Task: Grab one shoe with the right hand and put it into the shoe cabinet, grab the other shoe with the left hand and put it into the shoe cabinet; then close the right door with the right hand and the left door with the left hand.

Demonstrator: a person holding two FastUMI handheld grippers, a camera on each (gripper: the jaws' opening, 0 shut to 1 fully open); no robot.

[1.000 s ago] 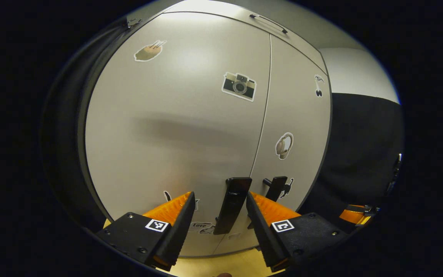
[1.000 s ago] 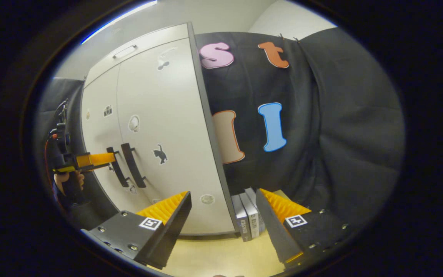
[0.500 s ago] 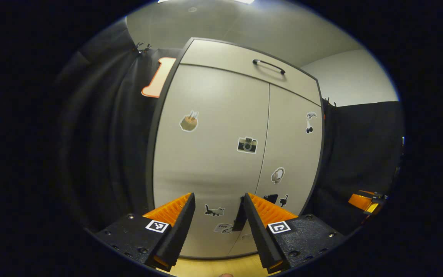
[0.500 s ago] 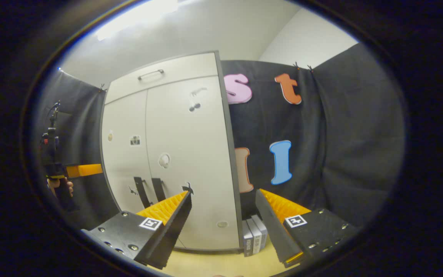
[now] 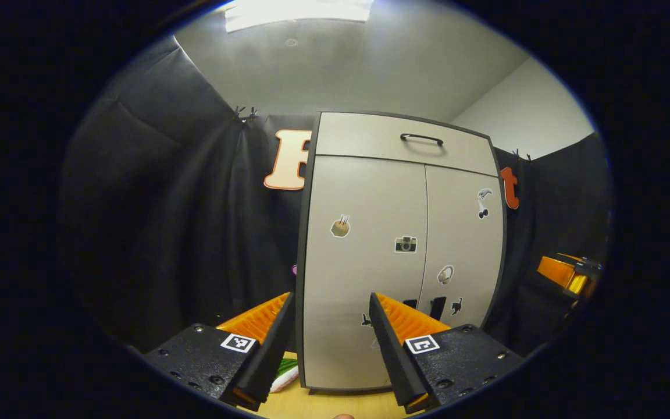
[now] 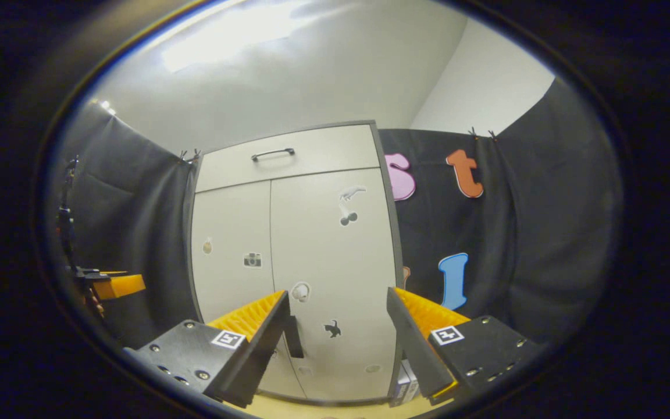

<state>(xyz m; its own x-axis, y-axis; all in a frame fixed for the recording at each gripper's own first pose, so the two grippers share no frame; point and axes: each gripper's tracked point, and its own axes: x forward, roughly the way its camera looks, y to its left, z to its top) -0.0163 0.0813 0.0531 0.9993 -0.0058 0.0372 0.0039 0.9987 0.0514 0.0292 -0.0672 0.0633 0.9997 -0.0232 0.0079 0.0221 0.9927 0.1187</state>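
Observation:
The grey shoe cabinet (image 5: 399, 262) stands with both doors flush against its front. Its left door (image 5: 364, 262) and right door (image 5: 463, 250) carry small stickers, and dark handles (image 5: 437, 306) sit low beside the centre seam. My left gripper (image 5: 329, 297) is open and holds nothing, some way back from the left door. In the right gripper view the cabinet (image 6: 294, 262) faces me, and my right gripper (image 6: 336, 291) is open and holds nothing in front of its right door (image 6: 335, 244). Each gripper appears off to the side in the other's view: right gripper (image 5: 567, 273), left gripper (image 6: 117, 285).
A drawer with a dark handle (image 5: 422, 138) tops the cabinet. Black cloth walls enclose both sides. A green and pink item (image 5: 285, 372) lies on the wooden floor left of the cabinet. Some flat boxes (image 6: 407, 381) stand at its right foot.
Both grippers have drawn back from the cabinet, which now looks smaller and shows whole. A second ago the left gripper's fingers were astride the left door's handle; now they are well clear of it.

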